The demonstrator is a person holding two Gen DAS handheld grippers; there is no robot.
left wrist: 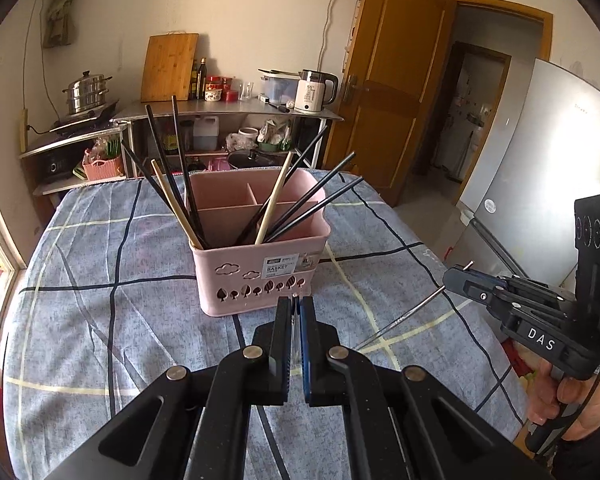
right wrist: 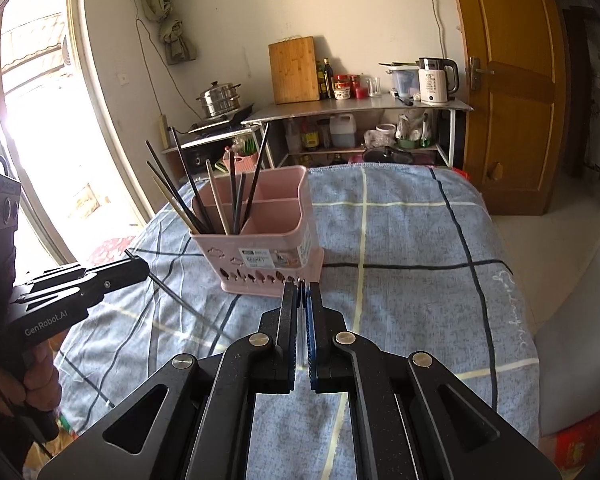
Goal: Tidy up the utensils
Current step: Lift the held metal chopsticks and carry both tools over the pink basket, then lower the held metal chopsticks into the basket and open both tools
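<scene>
Chopsticks [left wrist: 188,184] stood in a pink basket [left wrist: 260,276] on the tabletop [left wrist: 100,300].
Left claw [left wrist: 295,304] and right claw [right wrist: 302,290] each pinched a thin metal chopstick [left wrist: 400,320].

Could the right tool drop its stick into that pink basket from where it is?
Probably yes. The basket stands just ahead of the right tool, with only cloth between them. Its right part looks open; the chopsticks lean at its left. The tool is shut on its stick.
</scene>
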